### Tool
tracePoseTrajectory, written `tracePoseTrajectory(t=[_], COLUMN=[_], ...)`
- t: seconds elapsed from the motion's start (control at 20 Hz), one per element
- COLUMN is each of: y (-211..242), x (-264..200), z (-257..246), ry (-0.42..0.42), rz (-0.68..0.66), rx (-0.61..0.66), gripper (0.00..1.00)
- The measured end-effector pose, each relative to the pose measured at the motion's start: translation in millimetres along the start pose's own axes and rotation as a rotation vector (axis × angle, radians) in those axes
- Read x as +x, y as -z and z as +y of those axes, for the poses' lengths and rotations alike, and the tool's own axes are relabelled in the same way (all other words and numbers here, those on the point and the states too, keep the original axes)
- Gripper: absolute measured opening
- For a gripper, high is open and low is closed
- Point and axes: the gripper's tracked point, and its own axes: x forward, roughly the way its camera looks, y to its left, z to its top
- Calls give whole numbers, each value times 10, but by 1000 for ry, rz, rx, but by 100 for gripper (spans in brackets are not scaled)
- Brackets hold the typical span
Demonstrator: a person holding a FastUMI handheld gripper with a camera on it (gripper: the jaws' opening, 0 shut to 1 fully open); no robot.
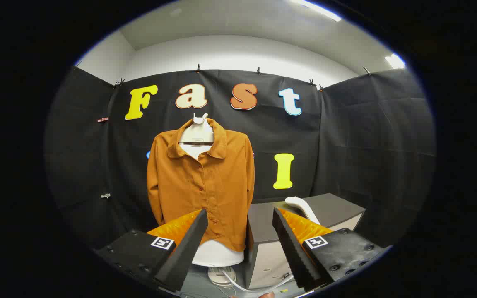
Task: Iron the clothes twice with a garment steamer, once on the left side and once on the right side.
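Tool: the tool (238,231) is spread wide with nothing between its fingers (184,244); it points at the shirt from some way back, which suits an approach rather than a grasp.
Shirt: the rust-brown shirt (201,182) hangs buttoned on a white mannequin torso (218,253), front facing the tool, so both halves of the front are open to a steamer pass.
Steamer: a white curved handle (302,207), likely the garment steamer, lies on the grey counter (263,231) just beside the shirt's lower hem, on the side of the tool's right finger; laid flat there, its handle is free to be taken.
Cord: a white cord (242,285) runs along the floor from below the torso's stand (221,275) toward the counter.
Stage: judging by the empty tool, neither ironing pass has begun; picking up the steamer seems the next need.
Risk: the cord near the stand could snag when the steamer is lifted.
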Motion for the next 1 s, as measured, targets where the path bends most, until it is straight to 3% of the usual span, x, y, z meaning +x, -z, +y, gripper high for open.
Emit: tracePoseTrajectory(t=[0.65, 1.0], y=[-20, 51], x=[-71, 42], z=[-168, -523], ry=[37, 48], rz=[10, 26], rx=[21, 21], gripper=[98, 98])
